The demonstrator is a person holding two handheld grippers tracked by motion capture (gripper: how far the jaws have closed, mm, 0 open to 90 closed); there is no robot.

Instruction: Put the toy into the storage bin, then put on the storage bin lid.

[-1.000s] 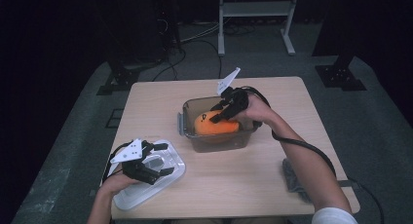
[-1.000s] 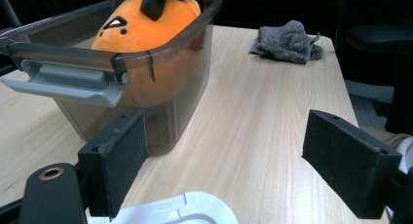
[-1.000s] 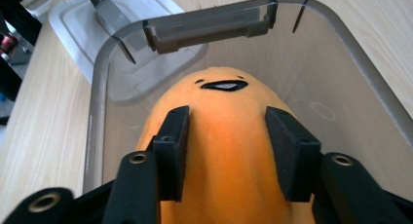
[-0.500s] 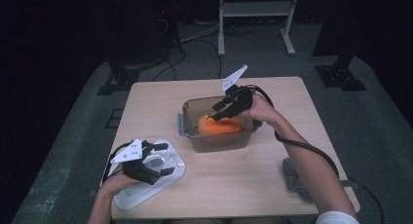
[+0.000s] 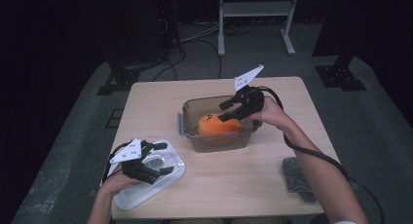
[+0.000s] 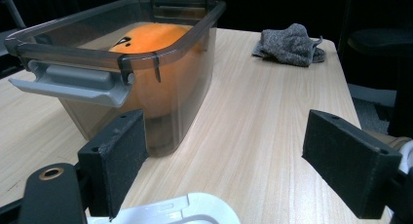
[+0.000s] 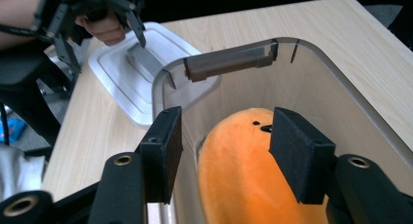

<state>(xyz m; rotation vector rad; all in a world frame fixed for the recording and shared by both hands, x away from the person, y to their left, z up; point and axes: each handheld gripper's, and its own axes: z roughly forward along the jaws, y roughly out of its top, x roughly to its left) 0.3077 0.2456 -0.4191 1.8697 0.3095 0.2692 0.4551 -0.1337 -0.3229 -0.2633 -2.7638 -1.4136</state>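
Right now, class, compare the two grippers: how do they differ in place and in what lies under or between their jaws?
1. The right gripper hangs over the clear tub; the left gripper is above the white lid at the table's near corner.
2. The right gripper's jaws have just been opening, the orange plush toy lying loose below them; the left gripper's jaws stand wide with nothing between.

Both are open and hand-held.
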